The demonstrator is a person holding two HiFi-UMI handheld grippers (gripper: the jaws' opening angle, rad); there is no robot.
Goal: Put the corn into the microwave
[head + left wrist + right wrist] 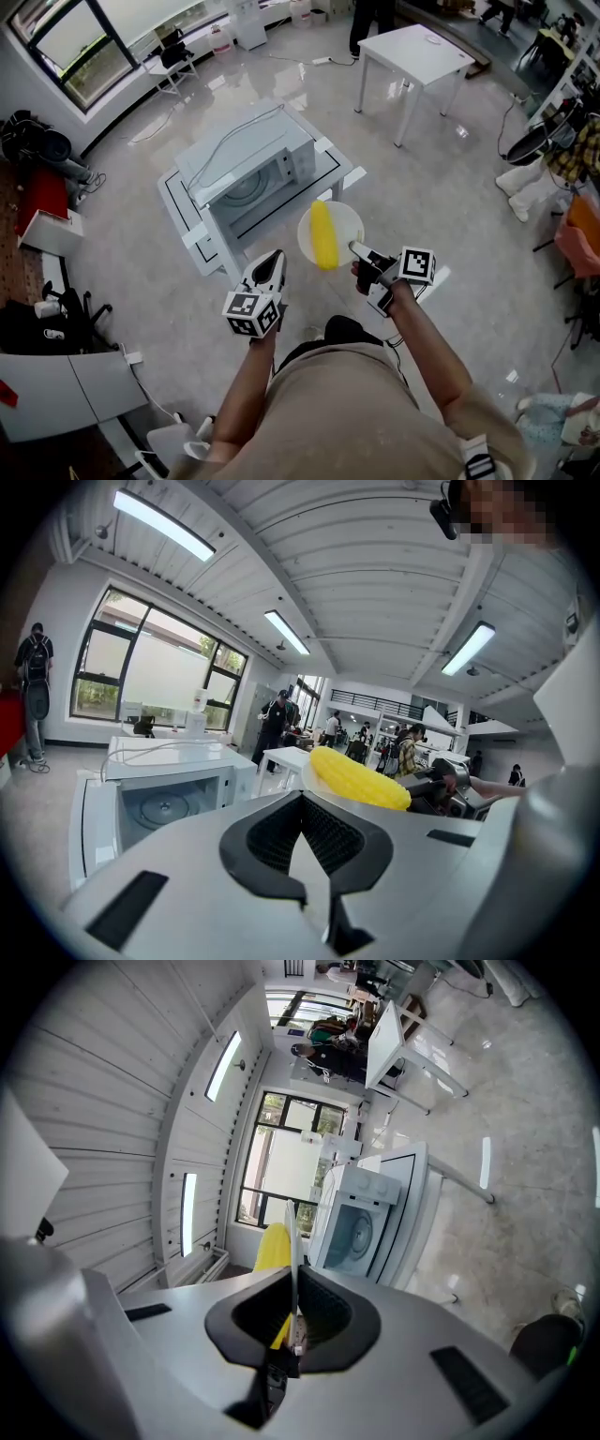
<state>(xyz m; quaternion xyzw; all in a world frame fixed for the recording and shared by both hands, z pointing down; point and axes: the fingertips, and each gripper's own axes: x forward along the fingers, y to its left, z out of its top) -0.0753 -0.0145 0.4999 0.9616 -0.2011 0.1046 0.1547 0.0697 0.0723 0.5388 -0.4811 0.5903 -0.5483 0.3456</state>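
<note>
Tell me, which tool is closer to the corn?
Right. The right tool is shut on the rim of the plate carrying the corn, just beside it. The left tool hangs further off on the corn's other side, touching nothing.

Your arms both reach forward, claws near level.
Left claw (273,257) closed, empty; right claw (356,248) pinches the plate (349,223) rim.

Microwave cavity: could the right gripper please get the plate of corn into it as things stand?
Probably yes: the microwave stands open with its turntable showing, and nothing lies between it and the corn on the plate pinched by the right gripper.
</note>
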